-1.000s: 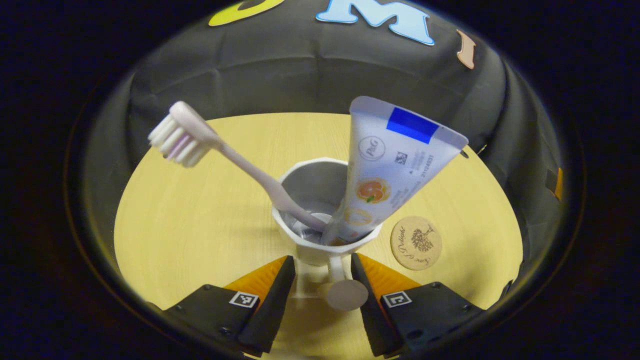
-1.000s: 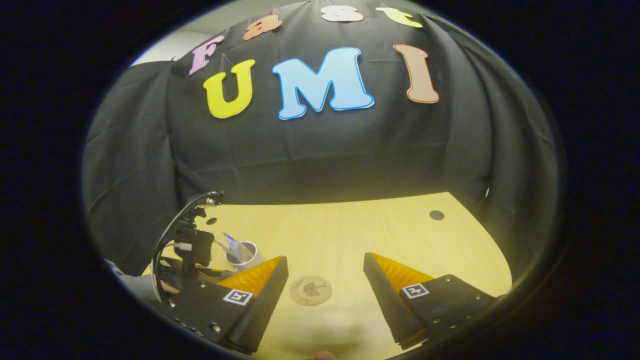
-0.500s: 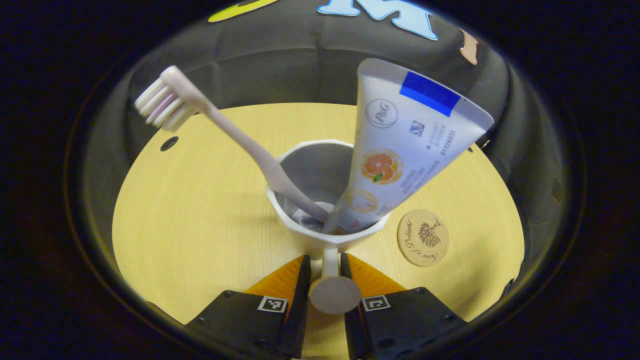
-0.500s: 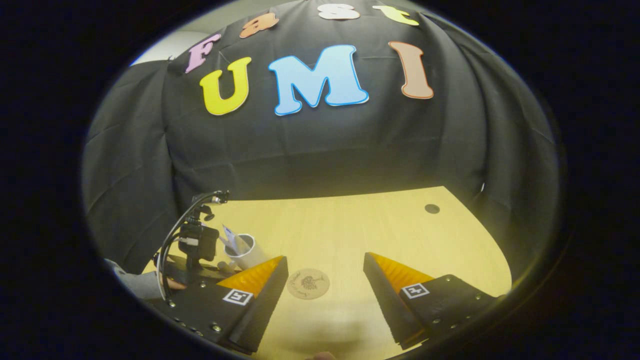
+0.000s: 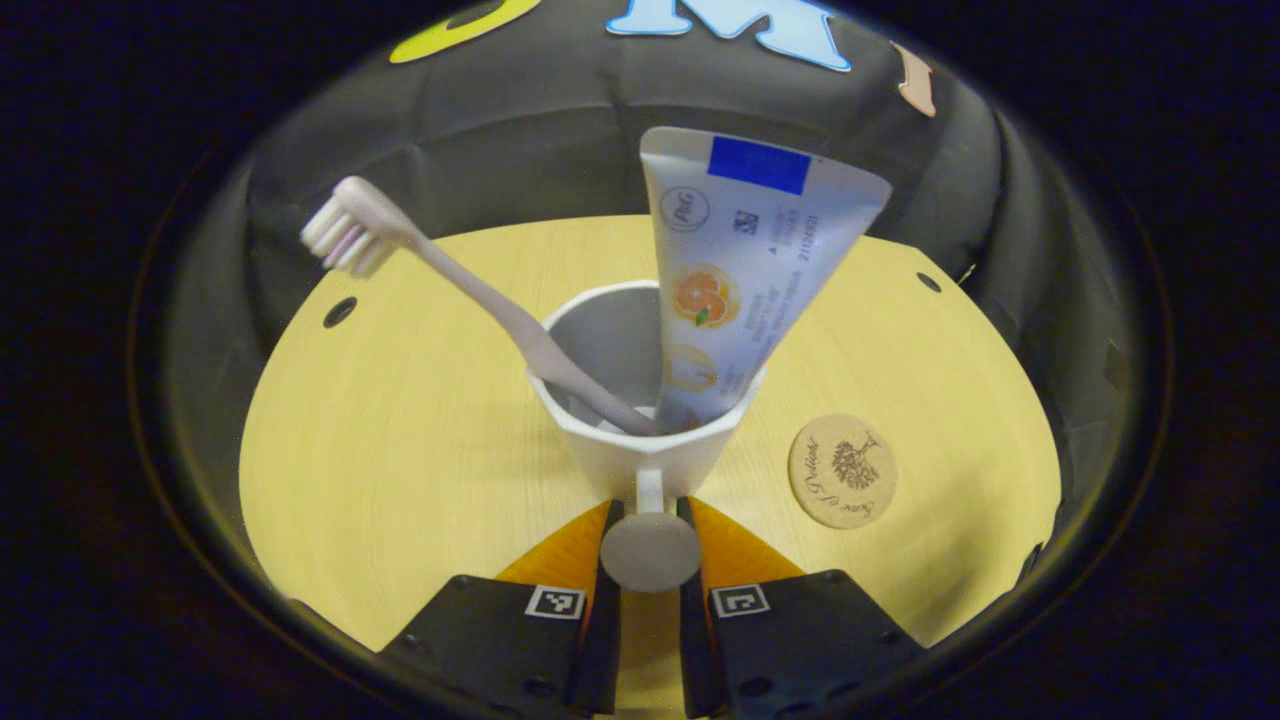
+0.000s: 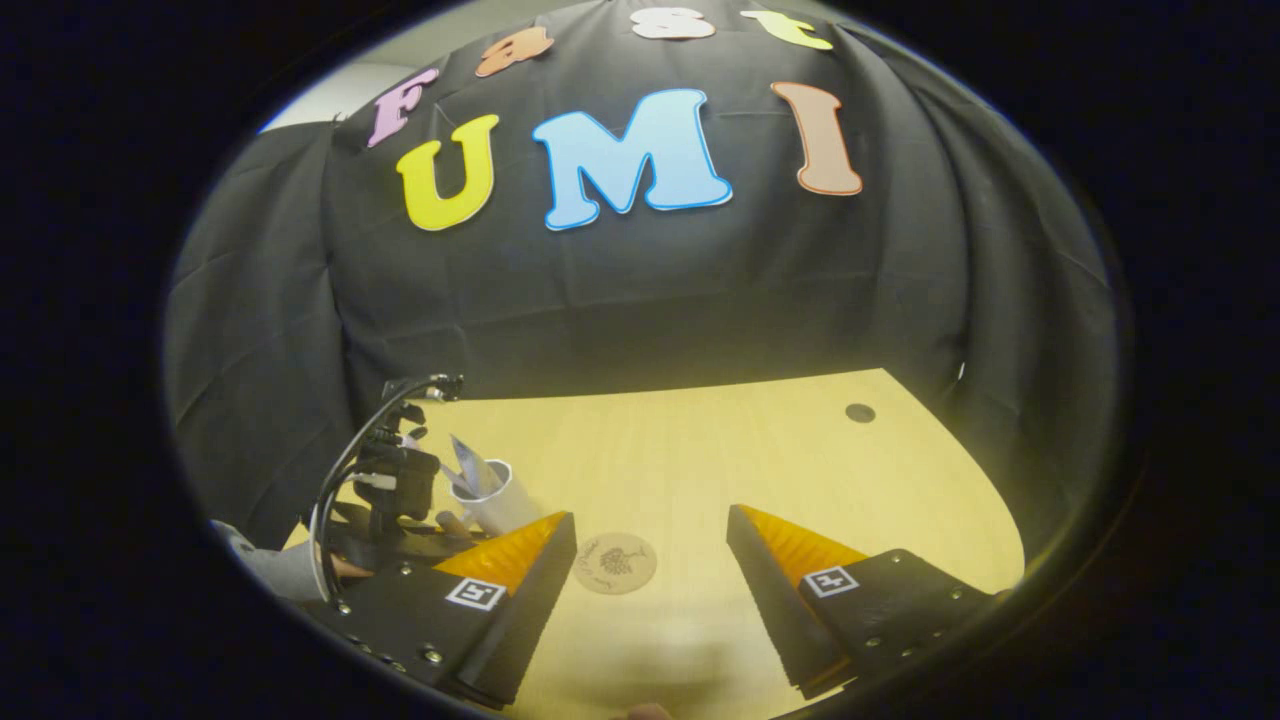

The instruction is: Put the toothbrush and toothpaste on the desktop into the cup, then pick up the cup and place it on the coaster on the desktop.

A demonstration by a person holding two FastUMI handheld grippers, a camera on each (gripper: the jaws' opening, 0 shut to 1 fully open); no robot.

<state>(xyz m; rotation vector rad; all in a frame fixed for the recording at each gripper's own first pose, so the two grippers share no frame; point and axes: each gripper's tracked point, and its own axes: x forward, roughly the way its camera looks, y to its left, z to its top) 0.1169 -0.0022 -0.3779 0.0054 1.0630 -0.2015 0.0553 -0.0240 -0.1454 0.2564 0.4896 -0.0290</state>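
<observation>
**K:** Left gripper (image 5: 648,560) status?

**M:** Clamped on the cup handle (image 5: 650,545). Both fingers are pressed against the stem behind the round handle knob. The white cup (image 5: 640,400) sits straight ahead of the fingertips, touching them via the handle and centred in the left gripper view.

**K:** Contents?

**M:** Toothbrush (image 5: 470,300) and toothpaste (image 5: 735,270) are both in the cup. The toothbrush's long axis leans up and to the left, with the bristle head on top, out over the rim, and the handle end down inside. The toothpaste tube stands nearly upright and leans slightly right, flat crimped end up, narrow end down in the cup. The two cross near the cup bottom.

**K:** Coaster?

**M:** A round cork coaster (image 5: 842,472) lies flat on the surface (image 5: 400,450), just to the right of the cup and apart from it. The cup isn't on it. I can't tell from this angle if the cup base is touching the surface.

**K:** Right gripper (image 6: 650,560)?

**M:** Its fingers are spread wide with nothing between them. In the right gripper view, the coaster (image 6: 614,563) lies on the surface (image 6: 750,470) in the gap, nearer the left finger. The cup (image 6: 497,497) and the left gripper (image 6: 390,500) are off to that view's left, with a tube end poking out of the cup.
</observation>
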